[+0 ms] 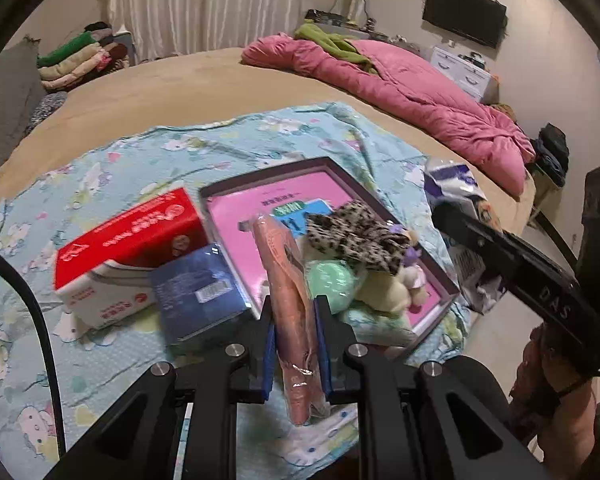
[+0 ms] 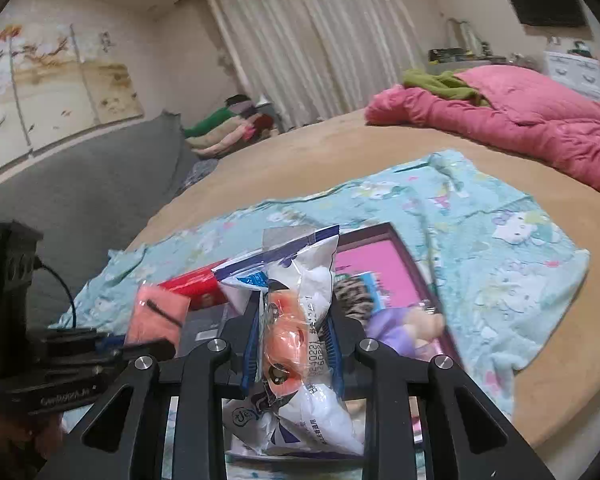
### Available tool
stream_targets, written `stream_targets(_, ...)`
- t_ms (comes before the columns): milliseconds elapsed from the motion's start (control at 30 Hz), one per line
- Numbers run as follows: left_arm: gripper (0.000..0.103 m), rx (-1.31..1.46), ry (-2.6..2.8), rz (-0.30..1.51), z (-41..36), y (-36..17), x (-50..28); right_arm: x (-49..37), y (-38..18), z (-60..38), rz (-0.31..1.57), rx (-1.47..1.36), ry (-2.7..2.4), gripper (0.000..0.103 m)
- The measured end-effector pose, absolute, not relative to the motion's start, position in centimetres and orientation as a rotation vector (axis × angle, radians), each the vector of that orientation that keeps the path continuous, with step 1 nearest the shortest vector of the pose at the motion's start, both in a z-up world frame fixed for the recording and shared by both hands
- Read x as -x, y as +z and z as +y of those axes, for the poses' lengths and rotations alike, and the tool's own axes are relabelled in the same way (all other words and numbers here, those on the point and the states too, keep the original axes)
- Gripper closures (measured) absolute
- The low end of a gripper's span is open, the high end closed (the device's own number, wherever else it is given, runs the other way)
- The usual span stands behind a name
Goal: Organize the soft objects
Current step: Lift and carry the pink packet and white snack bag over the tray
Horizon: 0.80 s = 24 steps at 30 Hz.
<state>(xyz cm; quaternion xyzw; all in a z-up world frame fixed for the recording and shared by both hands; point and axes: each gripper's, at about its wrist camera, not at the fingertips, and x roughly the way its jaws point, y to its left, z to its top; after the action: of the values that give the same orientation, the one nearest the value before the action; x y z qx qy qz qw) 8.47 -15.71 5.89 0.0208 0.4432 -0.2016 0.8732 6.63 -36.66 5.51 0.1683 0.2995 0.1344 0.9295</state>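
Note:
My left gripper [image 1: 296,308] is shut on a long salmon-pink soft pack in clear wrap [image 1: 288,300], held above the near edge of a dark-rimmed pink tray [image 1: 236,192]. In the tray lie a leopard-print soft piece [image 1: 356,240], a green ball [image 1: 330,280] and a cream plush toy [image 1: 392,284]. My right gripper [image 2: 294,332] is shut on a white and blue plastic bag with an orange toy inside [image 2: 296,320], held above the tray [image 2: 380,232]. The right gripper and its bag also show in the left wrist view [image 1: 452,188].
A red and white tissue box [image 1: 128,248] and a blue packet [image 1: 196,288] lie left of the tray on a light blue cartoon-print blanket [image 1: 220,148]. A pink quilt [image 1: 420,92] lies across the far side of the tan bed. Folded clothes [image 1: 80,56] sit at the back left.

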Motion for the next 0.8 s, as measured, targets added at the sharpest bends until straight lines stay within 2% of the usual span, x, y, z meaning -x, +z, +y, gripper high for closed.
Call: stream_targets(800,0.085,-0.090,-0.506,1.043,-21.9,0.4,-9.4,-6.6,2.8,-41.4,0.652,-0.412,0.147,0.075)
